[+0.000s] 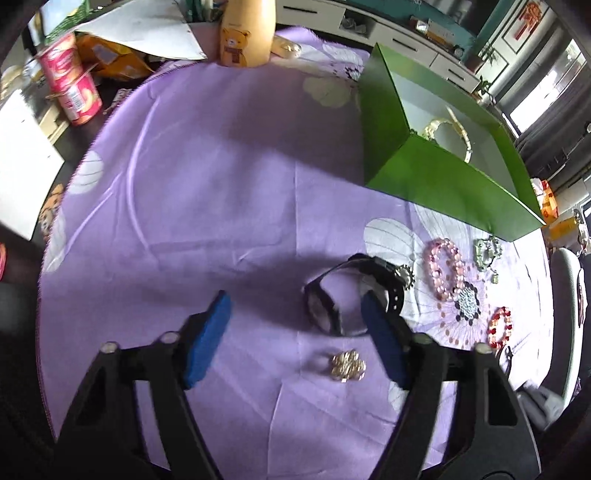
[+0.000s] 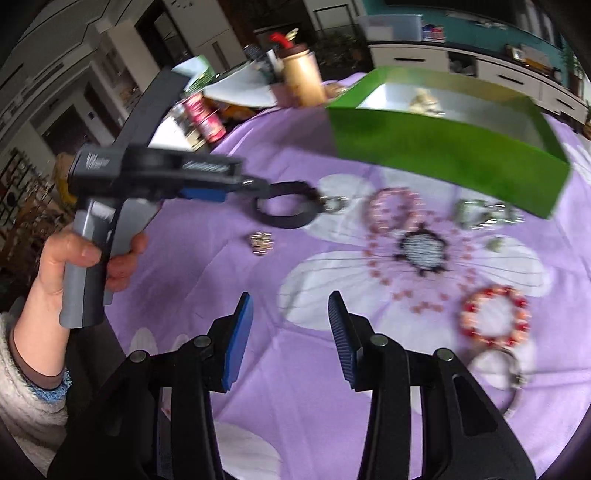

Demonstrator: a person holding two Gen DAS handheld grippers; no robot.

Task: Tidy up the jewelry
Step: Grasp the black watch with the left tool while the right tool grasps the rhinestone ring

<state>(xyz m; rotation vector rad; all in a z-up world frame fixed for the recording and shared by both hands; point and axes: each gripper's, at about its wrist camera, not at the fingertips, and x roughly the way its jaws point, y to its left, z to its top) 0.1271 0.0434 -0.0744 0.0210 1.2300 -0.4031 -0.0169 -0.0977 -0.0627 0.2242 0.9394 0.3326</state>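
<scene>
My left gripper [image 1: 295, 306] is open just above the purple cloth, its right finger beside a black wristwatch [image 1: 332, 295]; the right wrist view shows the watch [image 2: 284, 206] at that gripper's tip. A gold flower brooch [image 1: 348, 365] lies between its fingers, nearer me. A pink bead bracelet [image 1: 445, 267], a silver piece [image 1: 487, 253] and a red bead bracelet [image 1: 500, 326] lie to the right. The open green box [image 1: 436, 177] holds a cream bead bracelet [image 1: 448, 129]. My right gripper [image 2: 291, 306] is open and empty above the cloth, left of the red bracelet [image 2: 495, 315].
A tan bear bottle [image 1: 245, 33], pink yoghurt cups [image 1: 70, 81], orange packets and papers crowd the table's far left. A silver bangle [image 2: 511, 373] lies near the right front edge. A cabinet stands behind the table.
</scene>
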